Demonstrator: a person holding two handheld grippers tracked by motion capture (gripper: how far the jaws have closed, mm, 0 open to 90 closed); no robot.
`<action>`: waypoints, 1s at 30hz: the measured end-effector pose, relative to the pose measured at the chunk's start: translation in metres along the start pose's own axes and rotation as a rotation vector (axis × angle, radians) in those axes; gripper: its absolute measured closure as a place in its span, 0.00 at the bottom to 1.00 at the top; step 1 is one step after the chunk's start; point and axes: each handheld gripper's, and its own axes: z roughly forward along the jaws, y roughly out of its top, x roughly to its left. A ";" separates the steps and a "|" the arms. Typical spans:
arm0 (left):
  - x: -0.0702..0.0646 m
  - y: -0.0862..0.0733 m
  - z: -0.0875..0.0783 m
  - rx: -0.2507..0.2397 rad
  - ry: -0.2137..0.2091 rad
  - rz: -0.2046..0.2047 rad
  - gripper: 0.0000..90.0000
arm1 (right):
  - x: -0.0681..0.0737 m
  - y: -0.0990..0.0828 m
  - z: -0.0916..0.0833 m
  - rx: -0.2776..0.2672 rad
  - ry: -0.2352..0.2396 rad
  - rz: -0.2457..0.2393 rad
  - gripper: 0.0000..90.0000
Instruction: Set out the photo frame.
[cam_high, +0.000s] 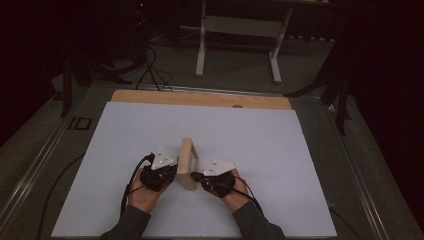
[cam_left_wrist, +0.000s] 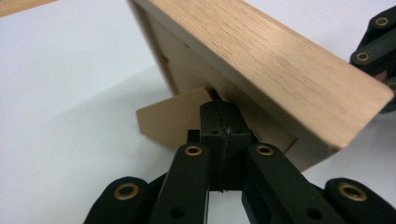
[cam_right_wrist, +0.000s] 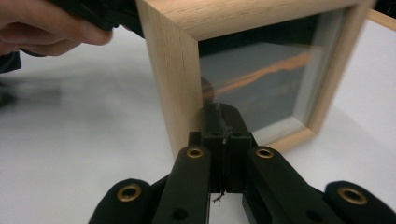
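The wooden picture frame (cam_high: 187, 163) is flanked by the left gripper (cam_high: 172, 172) and right gripper (cam_high: 196, 176), both with jaws pressed together on nothing.

White-covered table (cam_high: 125, 150) bears a wooden frame (cam_high: 186, 162).

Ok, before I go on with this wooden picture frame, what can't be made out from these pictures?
- Light wooden picture frame, high view: seen edge-on, so its glass front and back panel are hidden.
- Picture behind the glass, right gripper view: reflections mask it.
- Brown cardboard back stand, left gripper view: the shut left hand-held gripper covers where they meet; contact unclear.
- Right hand-held gripper, own view: shut at the frame's corner; touching or not is unclear.
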 end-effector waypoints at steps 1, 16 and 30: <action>0.000 0.000 0.000 0.000 0.000 0.000 0.99 | 0.001 0.000 0.000 -0.001 0.002 -0.003 1.00; 0.002 -0.001 0.001 0.002 -0.001 -0.006 0.99 | 0.004 0.001 0.002 -0.005 0.003 -0.008 1.00; 0.004 -0.003 0.001 0.004 0.005 -0.014 0.99 | 0.005 0.002 0.003 -0.008 -0.004 -0.007 1.00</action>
